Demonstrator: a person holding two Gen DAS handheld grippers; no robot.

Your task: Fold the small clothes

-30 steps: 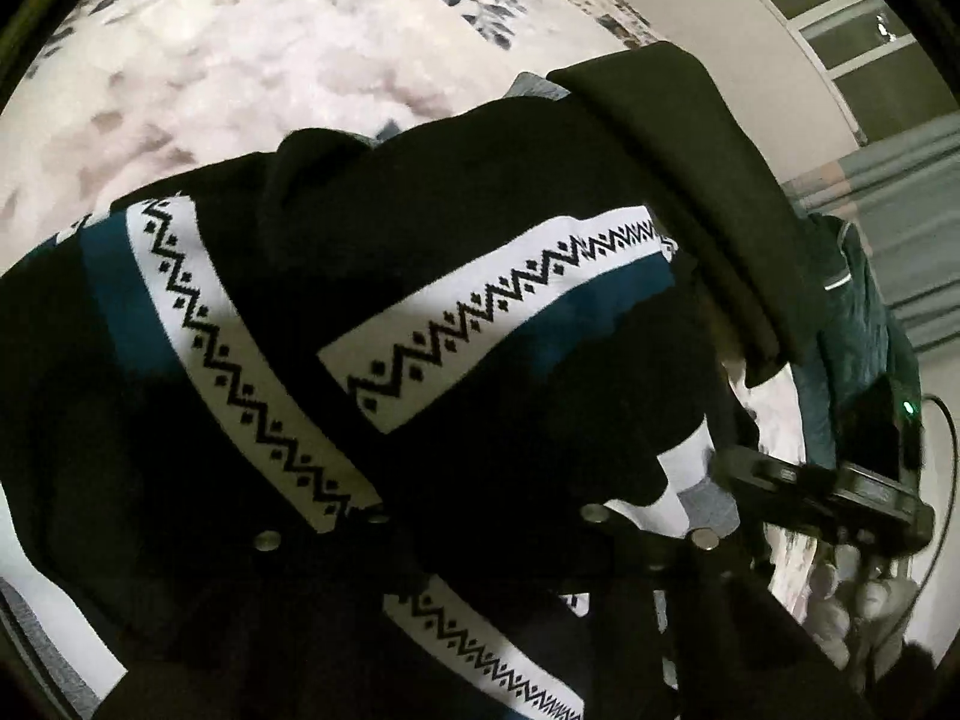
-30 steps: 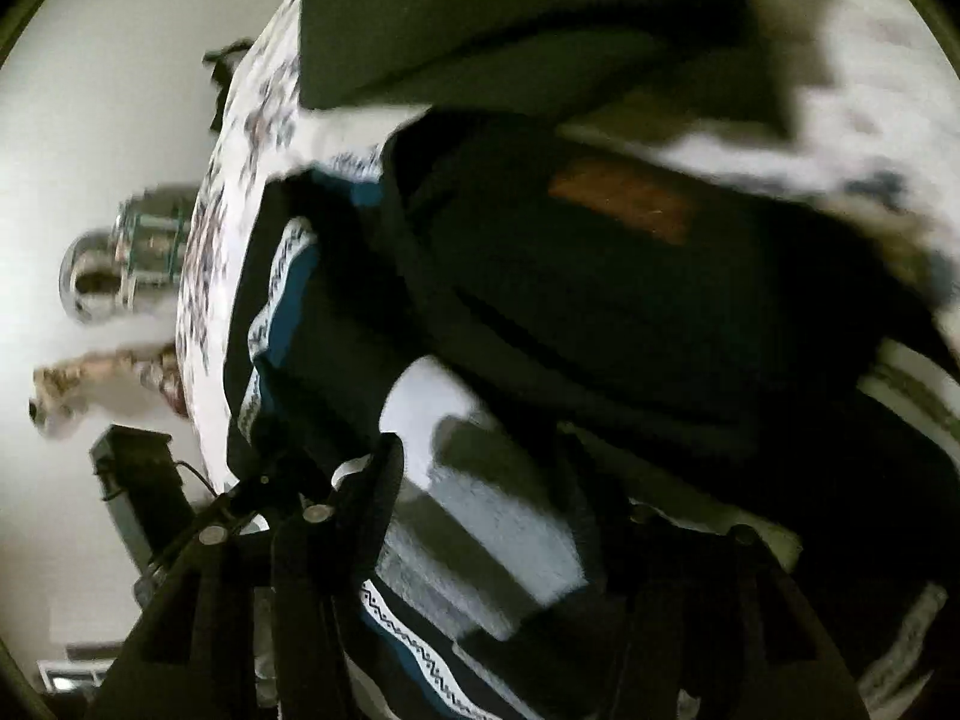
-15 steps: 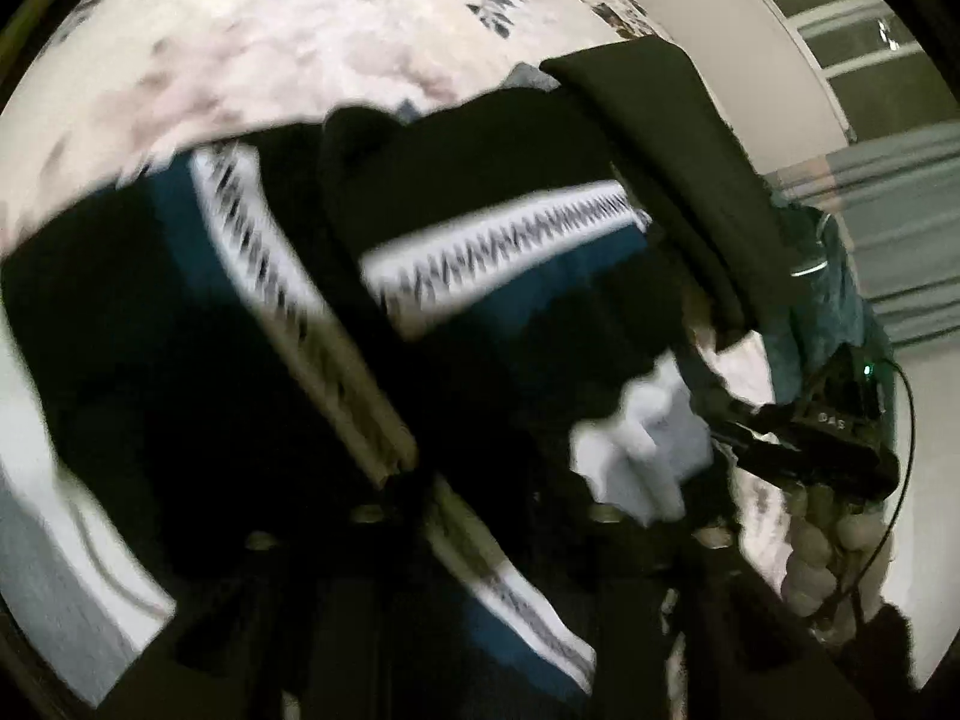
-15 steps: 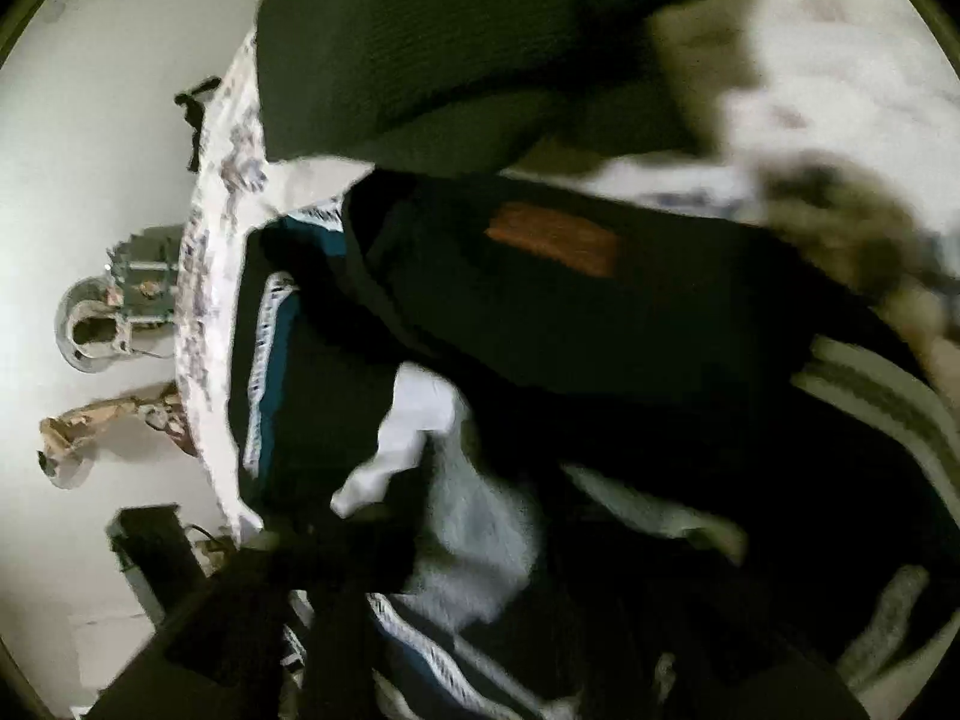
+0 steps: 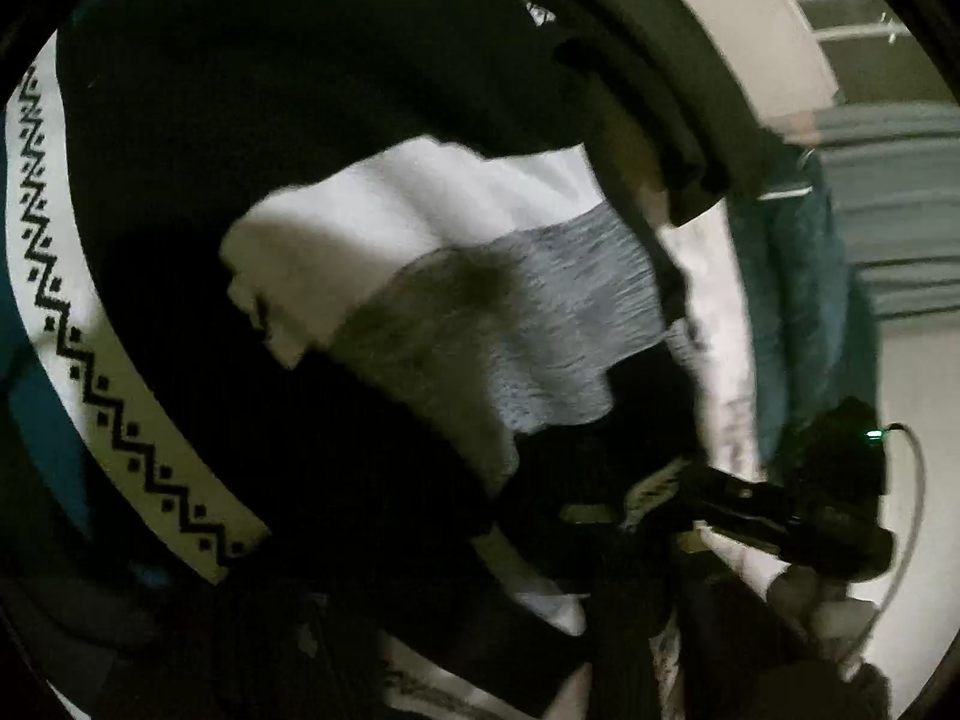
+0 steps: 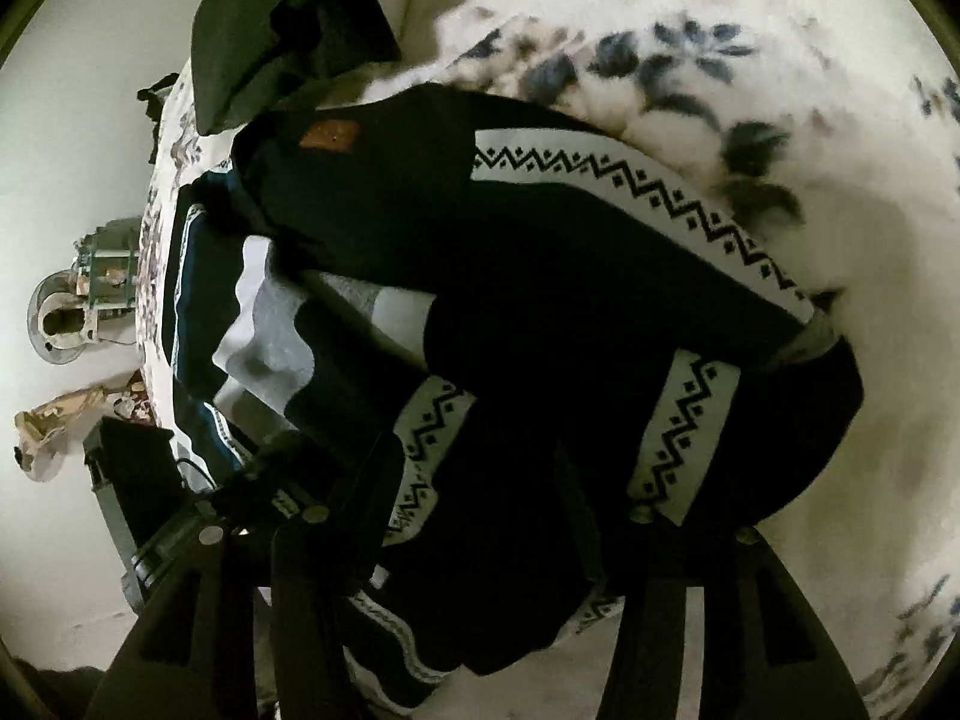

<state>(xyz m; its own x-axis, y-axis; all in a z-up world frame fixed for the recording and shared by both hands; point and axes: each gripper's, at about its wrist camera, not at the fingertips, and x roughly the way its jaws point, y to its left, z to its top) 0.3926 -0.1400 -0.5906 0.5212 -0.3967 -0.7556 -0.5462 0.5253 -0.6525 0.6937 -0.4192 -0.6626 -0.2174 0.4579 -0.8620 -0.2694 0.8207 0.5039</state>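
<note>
Dark sweater (image 6: 540, 300) with white zigzag bands lies bunched on the floral bed cover (image 6: 810, 120), right under both grippers. Right gripper (image 6: 492, 540): fingers astride a sweater fold, jaws closing. Left gripper (image 5: 456, 660): too dark to see, jaws closing, nearly together. Olive garment (image 6: 270, 18) lies beyond the sweater.

No lettering reads anywhere here. The brown patch (image 6: 329, 135) on the dark sweater (image 6: 540, 252) shows no legible marking. The zigzag bands are pattern only.
</note>
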